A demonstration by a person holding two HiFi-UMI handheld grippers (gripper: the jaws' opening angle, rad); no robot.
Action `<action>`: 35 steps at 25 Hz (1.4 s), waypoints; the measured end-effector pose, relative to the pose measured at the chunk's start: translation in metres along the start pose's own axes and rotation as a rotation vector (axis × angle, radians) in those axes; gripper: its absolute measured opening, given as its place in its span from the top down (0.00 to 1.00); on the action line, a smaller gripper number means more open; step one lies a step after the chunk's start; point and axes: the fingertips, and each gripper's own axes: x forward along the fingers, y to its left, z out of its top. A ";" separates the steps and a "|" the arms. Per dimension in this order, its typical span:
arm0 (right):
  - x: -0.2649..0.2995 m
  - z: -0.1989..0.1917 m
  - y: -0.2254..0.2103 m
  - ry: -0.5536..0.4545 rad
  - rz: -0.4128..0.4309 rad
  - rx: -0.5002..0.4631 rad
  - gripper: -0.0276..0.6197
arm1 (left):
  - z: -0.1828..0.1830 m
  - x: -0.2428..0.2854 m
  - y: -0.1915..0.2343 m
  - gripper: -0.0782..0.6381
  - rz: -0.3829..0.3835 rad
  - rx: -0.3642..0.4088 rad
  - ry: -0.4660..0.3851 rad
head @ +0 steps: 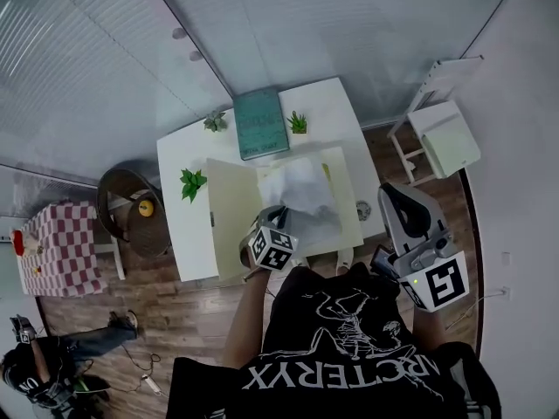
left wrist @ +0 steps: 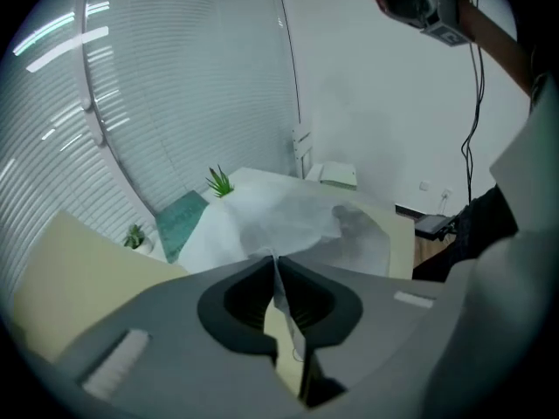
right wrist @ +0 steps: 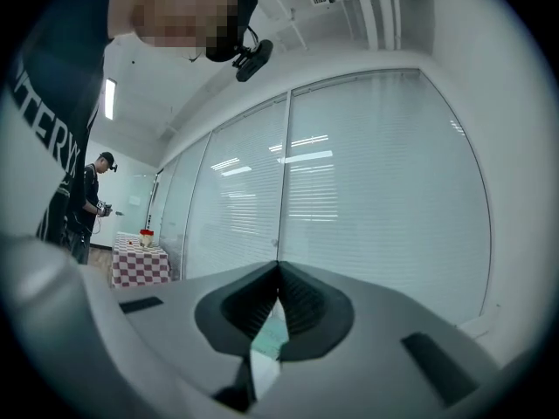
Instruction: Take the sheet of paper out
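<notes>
An open cream folder lies on the white table. A thin white sheet of paper rises from the folder, crumpled and lifted at its near edge. My left gripper points steeply down over the folder's near side and is shut on that edge. In the left gripper view the sheet of paper runs from between the closed jaws of the left gripper out over the folder. My right gripper hangs level beyond the table's right edge, shut, holding nothing. In its own view the right gripper faces window blinds.
A teal book lies at the table's far side among three small green plants. A white stand is right of the table, a round chair and a checked table left. A person stands at the lower left.
</notes>
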 end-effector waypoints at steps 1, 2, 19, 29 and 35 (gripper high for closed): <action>0.002 0.000 0.002 -0.004 0.010 0.006 0.94 | 0.007 -0.015 0.005 0.85 0.024 -0.012 -0.031; 0.003 -0.001 0.004 -0.007 0.018 0.012 0.94 | 0.014 -0.031 0.010 0.86 0.047 -0.030 -0.067; 0.037 0.012 0.026 -0.066 0.109 0.019 0.94 | 0.161 -0.294 0.094 0.86 0.447 -0.201 -0.765; 0.046 0.016 0.022 -0.078 0.127 0.016 0.94 | 0.169 -0.309 0.097 0.86 0.491 -0.186 -0.797; 0.049 0.017 0.023 -0.066 0.122 0.011 0.94 | 0.174 -0.312 0.097 0.86 0.484 -0.189 -0.826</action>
